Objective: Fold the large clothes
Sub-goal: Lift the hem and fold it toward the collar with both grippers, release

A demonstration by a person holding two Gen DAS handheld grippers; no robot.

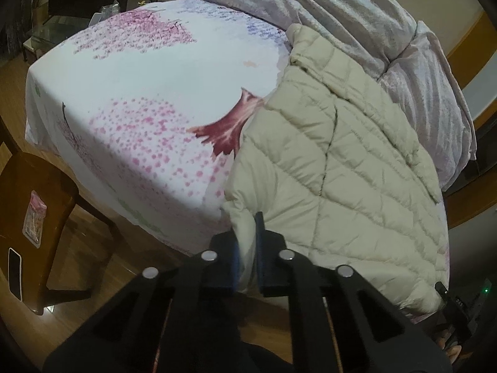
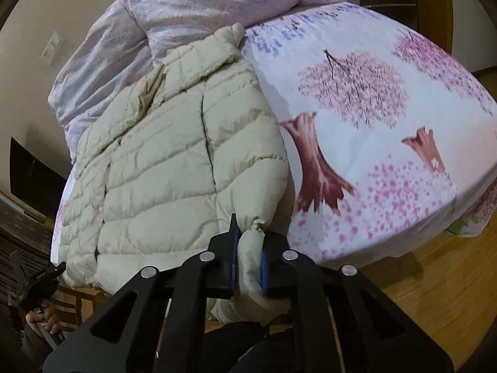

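A cream quilted puffer jacket (image 1: 341, 168) lies on the bed, its collar toward the far side. It also shows in the right wrist view (image 2: 174, 161). My left gripper (image 1: 247, 248) is shut on the jacket's bottom hem at its left corner, at the bed's near edge. My right gripper (image 2: 250, 248) is shut on the bunched hem corner at the jacket's right side. The left gripper shows small at the lower left of the right wrist view (image 2: 40, 279), held in a hand.
The bed sheet (image 1: 130, 71) is white with pink trees. A crumpled grey-lilac duvet (image 1: 357, 9) is heaped behind the jacket. A wooden chair (image 1: 34, 205) with a phone (image 1: 14, 273) and a small packet stands left of the bed. The floor is wood.
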